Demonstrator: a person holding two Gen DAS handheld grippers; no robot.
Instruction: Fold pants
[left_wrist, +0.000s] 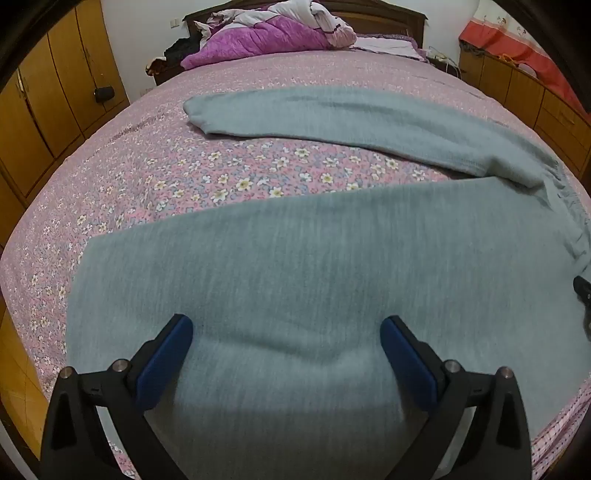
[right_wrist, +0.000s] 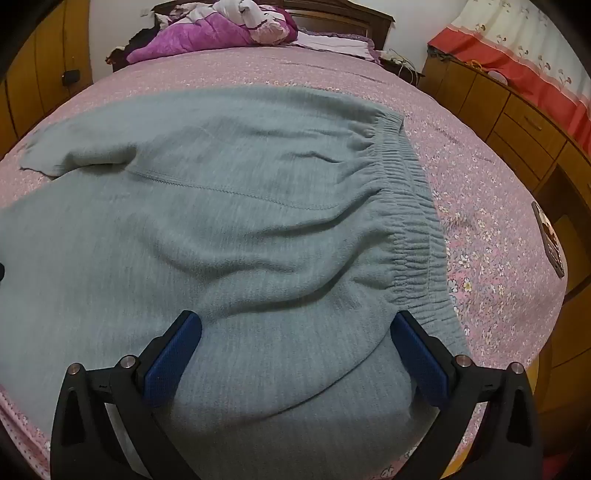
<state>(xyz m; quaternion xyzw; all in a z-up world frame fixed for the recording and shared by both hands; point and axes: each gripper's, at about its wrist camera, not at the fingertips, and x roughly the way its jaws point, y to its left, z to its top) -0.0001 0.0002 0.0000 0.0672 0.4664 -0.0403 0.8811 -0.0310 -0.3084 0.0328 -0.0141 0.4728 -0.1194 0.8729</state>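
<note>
Both grippers, left (left_wrist: 286, 334) and right (right_wrist: 295, 328), hover wide open, holding nothing, over the pants (right_wrist: 229, 206). Folding hasn't begun. Next, I judge, each must pinch the near leg's edge.

A home bedroom: a wide bed (left_wrist: 221, 85) under a pink flowered sheet, a dark wooden headboard (left_wrist: 388, 16), a bundled purple quilt (left_wrist: 266, 40) and pillow (right_wrist: 332, 46) at its head, wooden wardrobe doors (left_wrist: 55, 92) on one side, and low wooden drawers (right_wrist: 517, 125) below a curtain (right_wrist: 517, 40).
</note>
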